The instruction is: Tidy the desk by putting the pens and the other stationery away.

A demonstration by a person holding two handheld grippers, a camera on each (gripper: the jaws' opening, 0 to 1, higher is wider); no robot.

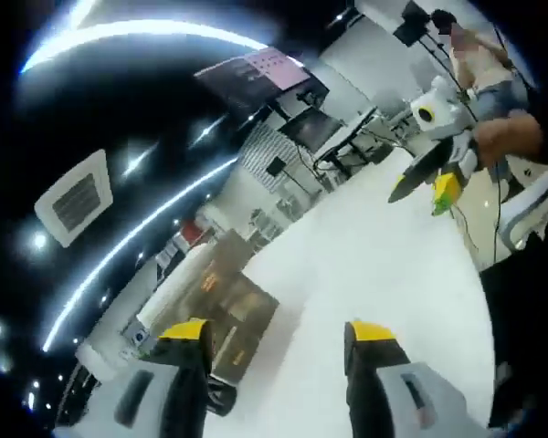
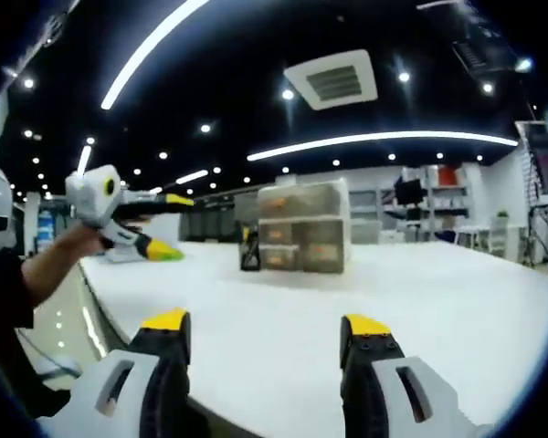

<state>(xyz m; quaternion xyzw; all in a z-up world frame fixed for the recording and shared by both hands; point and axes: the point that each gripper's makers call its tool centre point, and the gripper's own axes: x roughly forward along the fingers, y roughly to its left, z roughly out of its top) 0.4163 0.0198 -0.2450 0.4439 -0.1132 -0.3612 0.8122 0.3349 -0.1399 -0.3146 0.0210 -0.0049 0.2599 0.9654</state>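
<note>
My left gripper (image 1: pixel 279 336) stands open over the white desk (image 1: pixel 384 265), its yellow-tipped jaws wide apart and holding nothing. A translucent drawer box (image 1: pixel 230 312) sits just beyond its left jaw. The right gripper (image 1: pixel 434 182), held in a hand, hovers over the desk's far end with its jaws apart. In the right gripper view my right gripper (image 2: pixel 265 324) is open and bare above the desk (image 2: pixel 420 310). The drawer box (image 2: pixel 303 228) stands mid-desk with a small dark holder (image 2: pixel 249 248) against its left side. The left gripper (image 2: pixel 155 226) is at the left, jaws spread.
The desk's near edge (image 2: pixel 100 310) runs along the left, with the floor below it. A person's arm (image 2: pixel 46 265) reaches in from the left. Monitors (image 1: pixel 265 78) and other desks stand behind. A white chair (image 1: pixel 530 205) is beside the desk.
</note>
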